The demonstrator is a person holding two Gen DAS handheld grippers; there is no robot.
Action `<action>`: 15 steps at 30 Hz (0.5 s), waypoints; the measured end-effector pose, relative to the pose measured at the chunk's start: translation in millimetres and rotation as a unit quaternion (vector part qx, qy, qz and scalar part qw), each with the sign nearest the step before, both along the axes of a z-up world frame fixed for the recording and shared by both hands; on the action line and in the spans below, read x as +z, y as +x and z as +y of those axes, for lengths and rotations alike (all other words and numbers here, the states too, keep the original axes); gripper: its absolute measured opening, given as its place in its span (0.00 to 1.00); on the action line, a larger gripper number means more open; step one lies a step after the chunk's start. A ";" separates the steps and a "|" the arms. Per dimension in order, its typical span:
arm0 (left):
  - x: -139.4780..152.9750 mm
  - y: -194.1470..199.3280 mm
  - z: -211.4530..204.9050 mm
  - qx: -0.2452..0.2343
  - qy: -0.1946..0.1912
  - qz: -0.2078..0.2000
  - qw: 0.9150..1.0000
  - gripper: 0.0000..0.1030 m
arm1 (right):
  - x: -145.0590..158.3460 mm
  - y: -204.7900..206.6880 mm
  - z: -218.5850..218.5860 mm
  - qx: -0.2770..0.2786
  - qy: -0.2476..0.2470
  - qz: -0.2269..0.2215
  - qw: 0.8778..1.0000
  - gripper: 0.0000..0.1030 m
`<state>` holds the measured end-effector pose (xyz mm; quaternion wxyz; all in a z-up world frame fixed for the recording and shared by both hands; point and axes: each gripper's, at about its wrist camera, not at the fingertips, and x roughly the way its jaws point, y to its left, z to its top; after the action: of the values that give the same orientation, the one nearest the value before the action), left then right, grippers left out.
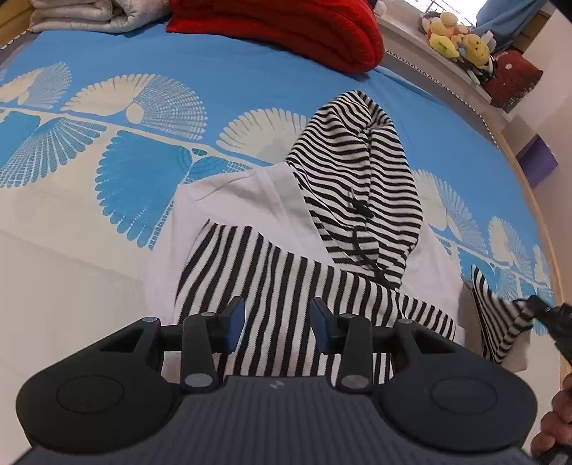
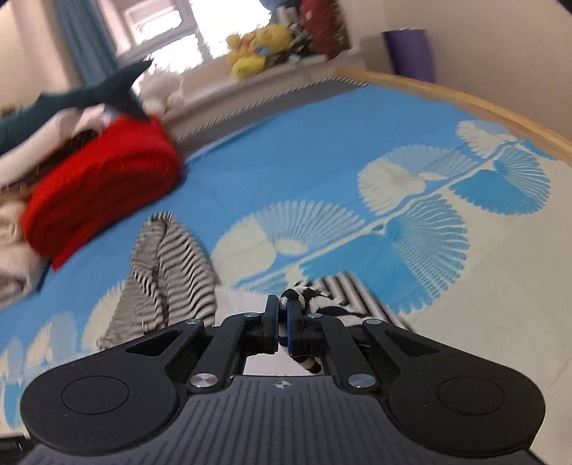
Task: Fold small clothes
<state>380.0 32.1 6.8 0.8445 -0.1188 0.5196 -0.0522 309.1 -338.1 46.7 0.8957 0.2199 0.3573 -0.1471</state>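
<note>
hanging over the bed's near edge, the left tongs (image 1: 277,327) stand partly open with nothing between the blue pads (image 1: 234,325); they hover just above a striped sleeve (image 1: 264,286) that is folded across the garment's white body. the hoodie (image 1: 250,200) lies on the bed (image 1: 250,86), toward its right side, front panel white, sleeves and hood in black and white stripes. to the right of the left tongs, near the bed's right edge, the right tongs (image 1: 547,314) are pinched on the other sleeve's cuff (image 1: 500,322), lifting it clear of the sheet. from the right wrist view those right tongs (image 2: 282,322) are closed tight with bunched striped cloth (image 2: 307,304) squeezed between the fingers (image 2: 270,318) and spilling out to one side. a person's hand (image 1: 557,422) shows at the lower right corner of the left wrist view. beyond the body, the striped hood (image 1: 357,153) points up the bed, its dark drawstring (image 1: 361,229) trailing down the middle. farther on, at the bed's far edge, lie a folded red blanket (image 1: 286,28) and a pale folded quilt (image 1: 89,16). past the far right corner, yellow plush toys (image 1: 454,39) sit on a ledge.
</note>
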 end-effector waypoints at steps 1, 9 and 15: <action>-0.2 0.8 2.0 0.002 0.000 0.000 1.000 0.43 | -2.3 3.3 3.4 0.006 -0.001 0.007 1.000 0.03; -1.6 5.5 9.2 0.015 -0.004 0.005 1.000 0.43 | -11.6 11.2 39.0 0.037 -0.015 0.035 0.999 0.03; -1.7 5.6 8.8 0.017 -0.005 0.006 1.000 0.43 | -16.2 13.5 54.4 0.061 -0.037 0.034 0.997 0.03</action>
<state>385.5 40.8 5.1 0.8418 -0.1317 0.5220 -0.0401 322.6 -283.6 30.4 0.8978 0.1592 0.3948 -0.1127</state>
